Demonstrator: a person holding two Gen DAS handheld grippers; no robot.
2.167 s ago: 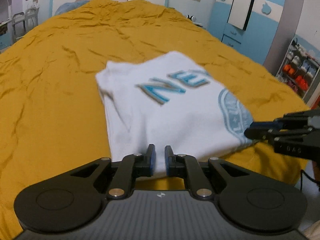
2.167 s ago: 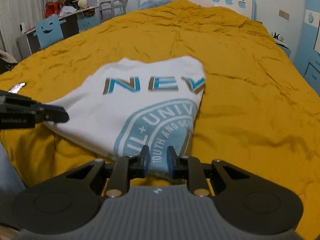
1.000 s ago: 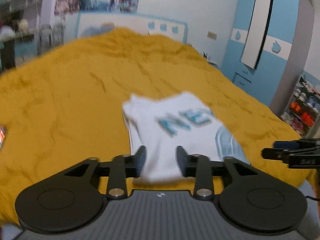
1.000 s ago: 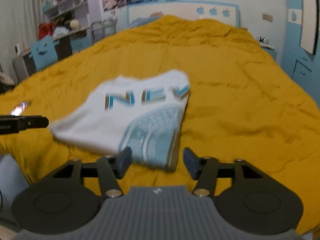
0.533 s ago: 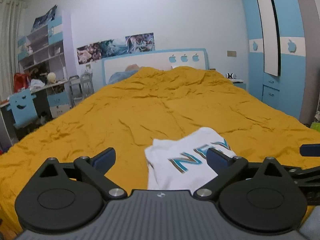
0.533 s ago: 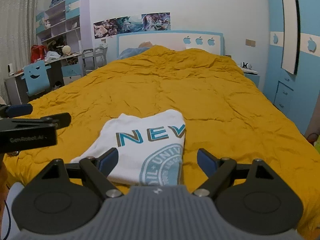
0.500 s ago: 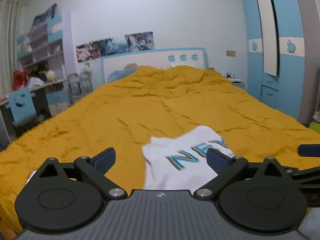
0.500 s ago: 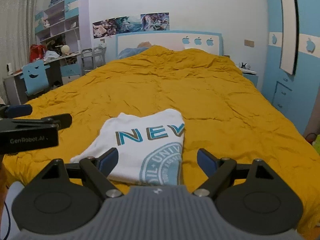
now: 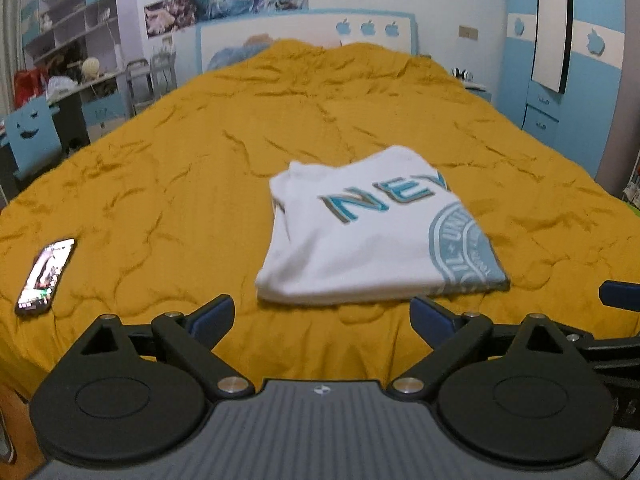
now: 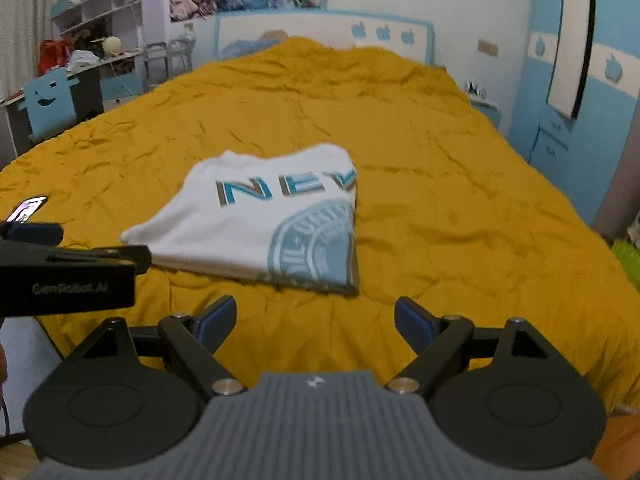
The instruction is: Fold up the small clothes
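Note:
A white T-shirt (image 9: pixel 360 236) with blue "NEV" lettering and a round blue print lies folded into a rectangle on the mustard-yellow bedspread (image 9: pixel 200 160); it also shows in the right wrist view (image 10: pixel 260 224). My left gripper (image 9: pixel 322 316) is open and empty, held just short of the shirt's near edge. My right gripper (image 10: pixel 316 320) is open and empty, also short of the shirt's near edge. The left gripper shows from the side in the right wrist view (image 10: pixel 80 264).
A smartphone (image 9: pixel 46 276) with a lit screen lies on the bed at the left. A desk with a blue chair (image 9: pixel 30 140) and shelves stand left of the bed. A blue wardrobe (image 9: pixel 568 60) stands at the right. The headboard (image 9: pixel 320 36) is at the back.
Both grippers let go of the shirt's near edge, opened wide and drew back from it. The shirt now lies flat and folded. In the last half second both views tipped down towards the bed.

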